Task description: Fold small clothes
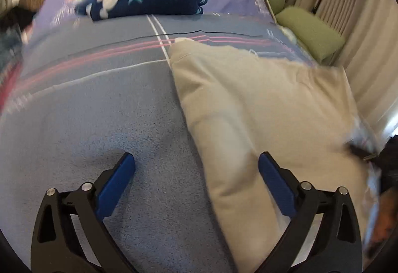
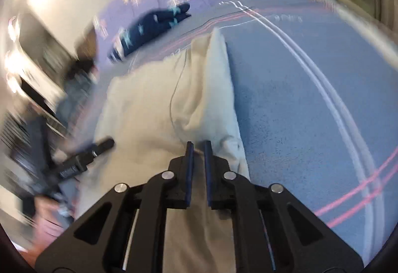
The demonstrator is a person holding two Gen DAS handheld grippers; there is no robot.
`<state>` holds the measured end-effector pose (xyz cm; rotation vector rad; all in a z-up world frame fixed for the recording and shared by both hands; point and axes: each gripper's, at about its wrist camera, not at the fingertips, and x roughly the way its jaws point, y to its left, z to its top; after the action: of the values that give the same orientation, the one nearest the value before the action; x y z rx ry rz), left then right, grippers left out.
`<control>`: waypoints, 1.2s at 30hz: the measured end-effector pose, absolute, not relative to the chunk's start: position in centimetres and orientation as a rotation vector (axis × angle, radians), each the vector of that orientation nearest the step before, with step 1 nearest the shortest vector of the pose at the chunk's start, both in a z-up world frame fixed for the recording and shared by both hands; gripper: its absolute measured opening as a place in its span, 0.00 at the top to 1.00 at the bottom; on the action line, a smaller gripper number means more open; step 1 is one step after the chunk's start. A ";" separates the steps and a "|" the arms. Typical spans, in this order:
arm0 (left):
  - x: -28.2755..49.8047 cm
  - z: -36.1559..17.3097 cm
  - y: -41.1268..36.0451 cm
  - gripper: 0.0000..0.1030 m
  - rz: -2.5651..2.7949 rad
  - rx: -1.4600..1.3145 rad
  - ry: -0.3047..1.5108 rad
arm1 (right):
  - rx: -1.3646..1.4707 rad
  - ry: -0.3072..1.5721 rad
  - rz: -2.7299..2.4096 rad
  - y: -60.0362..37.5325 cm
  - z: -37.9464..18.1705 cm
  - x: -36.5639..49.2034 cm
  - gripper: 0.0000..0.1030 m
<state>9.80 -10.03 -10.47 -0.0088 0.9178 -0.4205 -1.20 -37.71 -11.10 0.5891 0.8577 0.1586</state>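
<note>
In the right wrist view the right claw (image 2: 198,144), at lower centre and tilted downward, is pressed nearly together on an edge of the cream garment (image 2: 159,103), apparently pinching it; the step looks like carrying that edge across for a fold. In the left wrist view the left claw (image 1: 196,161) hangs spread and empty at the bottom, one finger over the garment's near part; next it likely needs to close on cloth. The garment lies on the blue bed cover (image 1: 99,111); farther up, a folded navy star blanket (image 1: 146,0).
</note>
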 end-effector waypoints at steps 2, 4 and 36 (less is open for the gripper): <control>9.6 -10.3 -9.8 0.03 -0.424 -0.013 0.903 | 0.611 0.856 0.159 -38.4 -10.3 -1.5 0.93; 9.7 -10.1 -9.4 0.04 -0.443 -0.040 0.900 | 0.563 0.831 0.142 -38.3 -9.1 -1.7 0.90; 14.1 -10.4 -6.3 0.28 -0.753 -0.272 1.029 | 0.586 0.985 0.381 -43.0 -10.3 3.2 0.26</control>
<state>14.12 -6.30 -10.45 -0.2718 1.0288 -0.7534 3.24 -43.01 -10.30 0.5857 0.9852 0.3810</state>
